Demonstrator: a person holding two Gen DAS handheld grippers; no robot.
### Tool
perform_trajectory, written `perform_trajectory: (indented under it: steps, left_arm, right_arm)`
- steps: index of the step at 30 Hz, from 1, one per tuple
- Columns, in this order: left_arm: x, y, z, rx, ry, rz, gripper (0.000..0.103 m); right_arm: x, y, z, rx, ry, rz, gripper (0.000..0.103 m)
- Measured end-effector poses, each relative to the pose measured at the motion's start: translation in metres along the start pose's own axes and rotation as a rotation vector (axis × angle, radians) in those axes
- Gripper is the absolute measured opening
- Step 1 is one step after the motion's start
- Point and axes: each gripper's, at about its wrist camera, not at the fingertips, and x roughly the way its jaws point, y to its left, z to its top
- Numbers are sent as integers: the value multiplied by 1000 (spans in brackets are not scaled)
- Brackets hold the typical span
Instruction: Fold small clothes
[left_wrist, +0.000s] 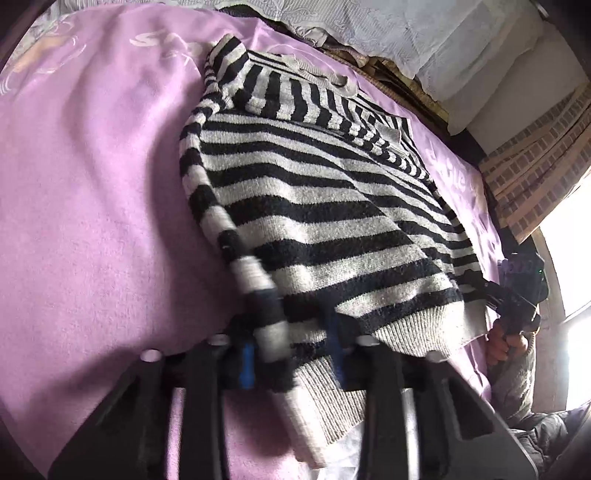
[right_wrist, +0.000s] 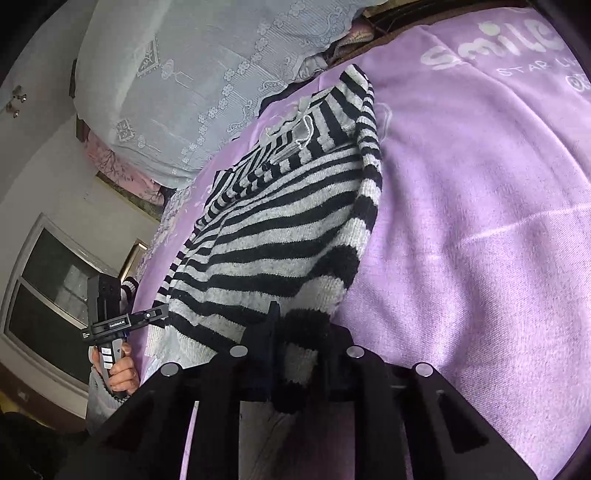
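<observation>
Each hand-held gripper (left_wrist: 291, 332) (right_wrist: 295, 354) pinches the striped sweater's (left_wrist: 314, 192) hem, collar pointing away.

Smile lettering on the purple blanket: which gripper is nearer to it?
Right. The right gripper grips the striped sweater at its hem on the side of the smile lettering; the left gripper grips the opposite hem corner.

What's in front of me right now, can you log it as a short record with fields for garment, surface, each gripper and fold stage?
garment: black-and-white striped sweater, sleeves folded in
surface: purple blanket on a bed
left gripper: shut on the sweater's hem corner and a sleeve cuff
right gripper: shut on the other hem corner
fold stage: hem gripped at both corners, not yet folded up towards the collar
</observation>
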Motion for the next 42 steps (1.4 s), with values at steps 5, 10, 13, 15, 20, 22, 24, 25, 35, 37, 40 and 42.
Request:
perform_trajectory:
  steps: [5,10,13,15,20,22,24,25,35,37,40,42]
  left_arm:
    - [-9,-1,2,-2,-46,-22,16]
    - [-19,6,2,-28,-63,-61,32]
    - [-12,11,-1,-48,-27,-28,30]
    - [-10,10,-3,-35,-21,-13,18]
    - [-24,11,-3,-31,-69,-32,8]
    - [-30,11,1,-34,-87,-60,8]
    - [-37,11,5,-38,-104,-88,8]
    - [-38,11,7,-39,-109,-93,8]
    - [-54,-8,45,3,-183,-74,8]
    - [-53,-9,56,-6,-190,-74,8]
    - [-49,-7,73,-34,-201,-66,8]
    - [-46,-4,83,-59,-206,-62,8]
  right_arm:
    - [-7,5,1,-25,-50,15,13]
    - [-12,4,2,-15,-65,32,13]
    - [-11,-1,0,9,-47,25,13]
    - [-12,-3,-1,19,-46,30,12]
    - [-15,-1,-2,12,-63,36,11]
    - [-19,1,2,11,-81,60,11]
    - [-21,2,6,19,-87,83,11]
    - [-22,2,8,24,-92,96,11]
    - [-25,15,45,28,-129,161,11]
    - [-22,15,58,34,-133,168,10]
    - [-17,18,76,39,-136,172,10]
    - [-13,21,88,31,-146,169,10]
